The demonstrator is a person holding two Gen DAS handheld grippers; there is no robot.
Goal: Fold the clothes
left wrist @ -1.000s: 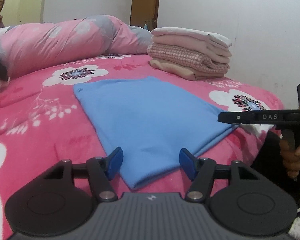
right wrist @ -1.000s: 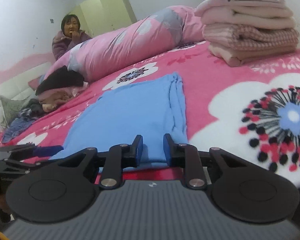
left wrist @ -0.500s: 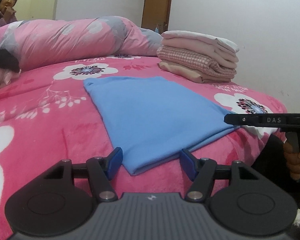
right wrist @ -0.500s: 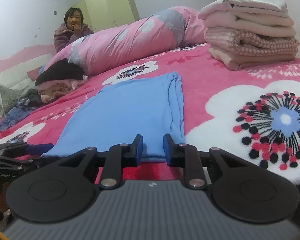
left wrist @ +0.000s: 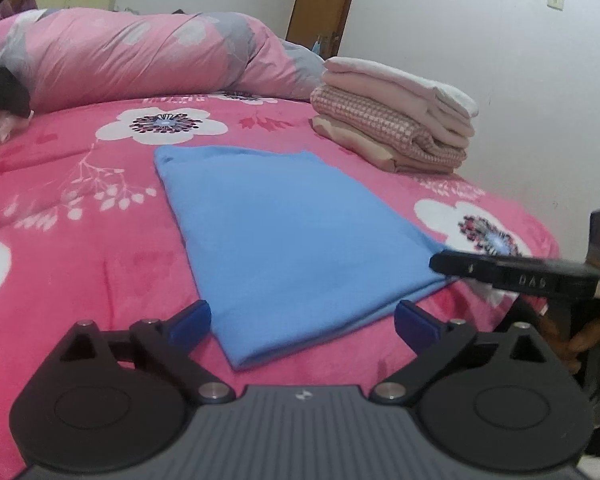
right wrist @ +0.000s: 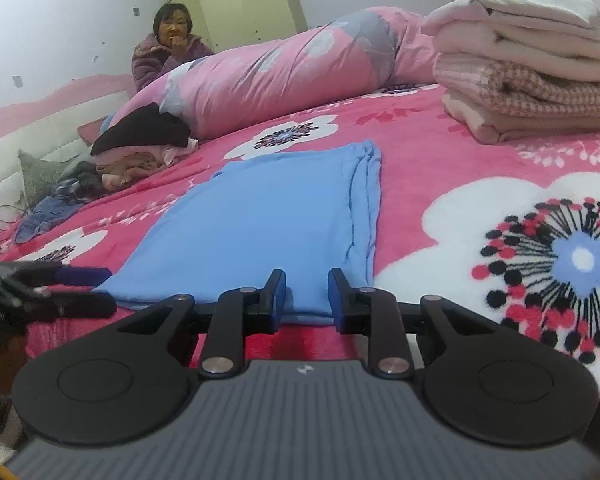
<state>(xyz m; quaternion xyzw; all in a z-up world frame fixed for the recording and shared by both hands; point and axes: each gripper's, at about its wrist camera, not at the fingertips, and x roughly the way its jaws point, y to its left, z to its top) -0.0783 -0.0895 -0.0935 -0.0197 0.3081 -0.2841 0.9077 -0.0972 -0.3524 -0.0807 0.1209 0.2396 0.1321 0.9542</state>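
While lying flat on the pink bed (left wrist: 100, 264), blue garment (left wrist: 284, 232) already folded to a long rectangle, near corner toward both claws. Left claw (left wrist: 302, 322) opening wide, nothing between the pads, corner just ahead. Right claw (right wrist: 306, 294) narrow, empty, at the near edge. Risk, probably: pinching only the top layer, so layers slide apart; or catching the fleece blanket together with the cloth.

A bed (left wrist: 100, 280) in a pink flowered blanket carries a flat folded blue cloth (left wrist: 292, 236), a stack of folded clothes (left wrist: 396, 120) near the wall, a rolled quilt (left wrist: 140, 56) and loose clothes (right wrist: 136, 156).
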